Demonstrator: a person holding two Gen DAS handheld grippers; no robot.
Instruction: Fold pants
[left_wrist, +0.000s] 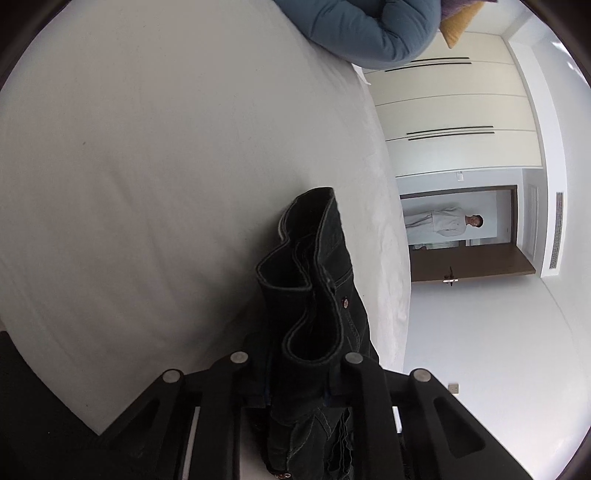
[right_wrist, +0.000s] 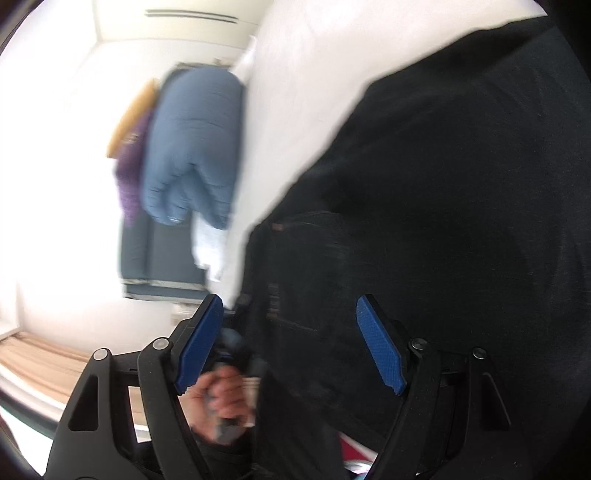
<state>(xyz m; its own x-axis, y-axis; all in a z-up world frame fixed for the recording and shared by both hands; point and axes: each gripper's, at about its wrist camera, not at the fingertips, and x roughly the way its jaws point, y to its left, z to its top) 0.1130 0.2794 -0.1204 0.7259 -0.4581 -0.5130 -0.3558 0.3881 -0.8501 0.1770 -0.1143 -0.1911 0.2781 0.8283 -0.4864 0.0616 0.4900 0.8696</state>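
The left gripper (left_wrist: 295, 376) pinches a bunched fold of the black denim pants (left_wrist: 317, 295), stitched and riveted, above the smooth white bed (left_wrist: 147, 166). The right gripper (right_wrist: 291, 343), its ribbed blue pads (right_wrist: 380, 350) spread, hovers against the same dark cloth.

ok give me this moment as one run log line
stage: fold pants, mid-lift | left gripper: shut on black jeans, waistband bunched above white bed | right gripper: open, blue pads apart, jeans in front | right view blurred
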